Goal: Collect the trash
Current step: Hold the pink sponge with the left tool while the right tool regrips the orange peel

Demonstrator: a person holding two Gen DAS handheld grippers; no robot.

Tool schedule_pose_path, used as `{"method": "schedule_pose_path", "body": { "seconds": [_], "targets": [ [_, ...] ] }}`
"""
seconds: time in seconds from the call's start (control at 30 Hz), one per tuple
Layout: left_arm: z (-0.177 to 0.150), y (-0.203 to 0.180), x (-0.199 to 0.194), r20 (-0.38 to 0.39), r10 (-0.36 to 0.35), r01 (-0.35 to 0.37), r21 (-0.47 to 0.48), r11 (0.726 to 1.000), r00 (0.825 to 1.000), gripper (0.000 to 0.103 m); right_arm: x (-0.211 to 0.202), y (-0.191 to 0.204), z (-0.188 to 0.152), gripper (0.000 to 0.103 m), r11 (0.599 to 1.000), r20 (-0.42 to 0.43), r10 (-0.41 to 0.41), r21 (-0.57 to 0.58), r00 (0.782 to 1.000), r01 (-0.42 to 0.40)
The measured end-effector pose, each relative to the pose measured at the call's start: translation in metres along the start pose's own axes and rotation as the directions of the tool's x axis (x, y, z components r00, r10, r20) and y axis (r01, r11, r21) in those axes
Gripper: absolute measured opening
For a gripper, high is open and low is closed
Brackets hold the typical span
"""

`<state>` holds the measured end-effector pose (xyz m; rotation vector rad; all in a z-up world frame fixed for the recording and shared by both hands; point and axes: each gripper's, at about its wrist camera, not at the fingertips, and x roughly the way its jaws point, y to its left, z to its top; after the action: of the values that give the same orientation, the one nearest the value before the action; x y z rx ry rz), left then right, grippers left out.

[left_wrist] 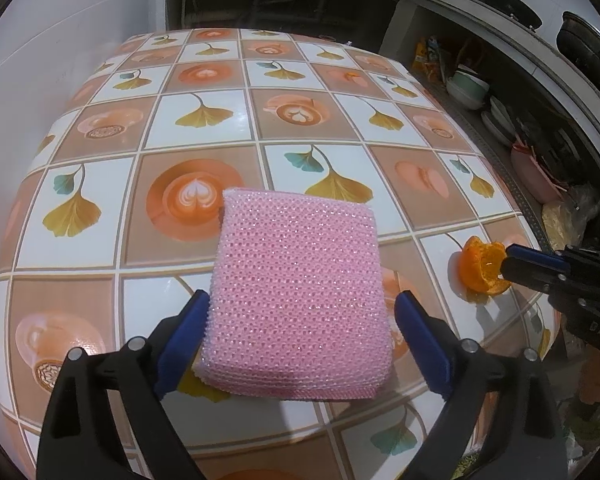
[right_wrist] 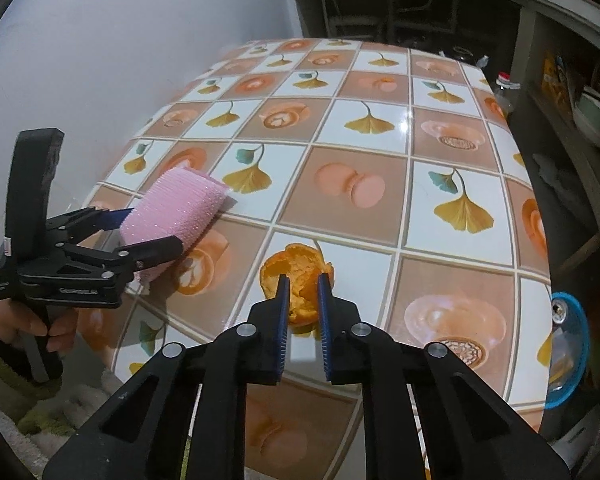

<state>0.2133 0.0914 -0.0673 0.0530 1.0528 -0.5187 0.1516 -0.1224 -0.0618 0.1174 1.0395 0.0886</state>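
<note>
I have the right gripper tipped down at the table with its blue-padded jaws pinched in on the curled orange tangerine peel, which lies on a white tile of the glossy tablecloth printed with ginkgo leaves and latte cups. The pads bite the near rim of the peel, the thinnest part to catch, while its hollow faces me. I read this as the pick-up step of collecting trash: the grip looks made, the lift not yet done. From the left wrist view the same peel sits near the right edge of the table, touching the tips of that gripper.

My left gripper has its jaws wide, one on each side of the thick pink knitted scouring pad. The left pad touches the sponge's edge; the right one seems to stand just off it, so I judge it straddled rather than squeezed. The pad's far end rests on the cloth while its near end is raised and tilted.

Count: one peel, one pink pad, two grippers, and one hand in a green fuzzy sleeve on the left handle. I see no bin in either view, so where the peel should go I cannot tell
</note>
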Motion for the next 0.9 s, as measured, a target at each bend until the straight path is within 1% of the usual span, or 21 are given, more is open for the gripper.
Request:
{"method": "schedule_pose_path", "body": {
  "seconds": [0.2, 0.43, 0.7, 0.9],
  "targets": [
    [0.000, 0.000, 0.000, 0.002, -0.001, 0.001, 0.002, 1.000, 1.000, 0.091, 0.002, 0.000, 0.000, 0.006, 1.000, 0.000, -0.023, -0.001, 1.000, 0.023],
    [-0.001, 0.000, 0.000, 0.003, -0.002, 0.002, 0.002, 1.000, 1.000, 0.091, -0.003, -0.004, 0.001, 0.003, 1.000, 0.016, -0.011, 0.023, 1.000, 0.011],
    [0.000, -0.001, 0.000, 0.005, -0.001, 0.001, 0.006, 1.000, 1.000, 0.091, -0.012, -0.008, 0.006, 0.002, 0.996, 0.041, 0.049, 0.072, 0.998, -0.052],
    [-0.001, -0.001, 0.000, 0.006, 0.000, 0.000, 0.006, 1.000, 1.000, 0.091, -0.014, -0.016, 0.008, 0.002, 0.983, 0.049, 0.129, 0.128, 0.990, -0.134]
  ]
}}
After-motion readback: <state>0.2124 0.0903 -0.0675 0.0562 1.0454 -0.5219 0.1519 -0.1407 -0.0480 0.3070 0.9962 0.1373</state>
